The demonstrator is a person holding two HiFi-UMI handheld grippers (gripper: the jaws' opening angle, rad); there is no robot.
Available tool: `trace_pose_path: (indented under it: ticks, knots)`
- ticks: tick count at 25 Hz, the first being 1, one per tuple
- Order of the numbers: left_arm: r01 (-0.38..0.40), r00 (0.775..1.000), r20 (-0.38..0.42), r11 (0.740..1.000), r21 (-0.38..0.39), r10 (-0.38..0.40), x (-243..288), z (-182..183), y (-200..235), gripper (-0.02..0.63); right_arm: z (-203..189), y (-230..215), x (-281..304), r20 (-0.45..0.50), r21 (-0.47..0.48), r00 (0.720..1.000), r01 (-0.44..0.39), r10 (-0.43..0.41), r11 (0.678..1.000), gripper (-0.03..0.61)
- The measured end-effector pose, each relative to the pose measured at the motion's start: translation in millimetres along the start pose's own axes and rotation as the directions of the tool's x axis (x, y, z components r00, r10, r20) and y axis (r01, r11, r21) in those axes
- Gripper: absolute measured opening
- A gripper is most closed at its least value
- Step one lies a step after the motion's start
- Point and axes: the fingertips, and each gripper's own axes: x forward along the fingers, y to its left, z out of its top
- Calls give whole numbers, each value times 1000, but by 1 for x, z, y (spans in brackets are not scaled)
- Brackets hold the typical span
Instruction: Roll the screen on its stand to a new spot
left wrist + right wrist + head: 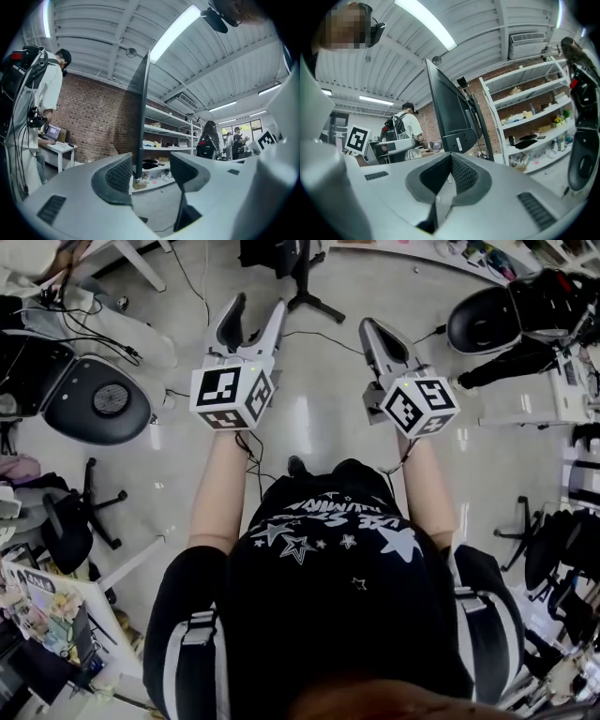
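Observation:
The screen on its stand stands ahead of me. Its black base legs (312,298) show at the top of the head view. The left gripper view catches the screen (142,108) edge-on as a thin dark slab. In the right gripper view I see the screen's dark back (449,115) with its mount. My left gripper (256,306) is open and empty, and through its gap (151,164) the screen's edge shows some way off. My right gripper (372,329) is to the right of it, its pads (457,176) together with nothing between them. Neither gripper touches the screen.
Black round-backed chairs stand at the left (94,399) and the upper right (492,320), and a wheeled chair base (86,512) at the left. Cables (192,282) trail on the floor. Shelving (534,117) lines the brick wall. A person with a backpack (40,93) stands at a desk.

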Motion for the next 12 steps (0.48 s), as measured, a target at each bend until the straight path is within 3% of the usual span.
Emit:
trace_pose_path:
  ticks: [7,12]
  knots:
    - [-5,1000,13,1000,-17,5,-31,-2,-34,260,2,1,-33,20,-10,999,-29,30,1000,6]
    - [-12,1000,2,999,-48,12,-51,-13,-72,169,5,-20,-84,59,9,998,16,-16,1000,6]
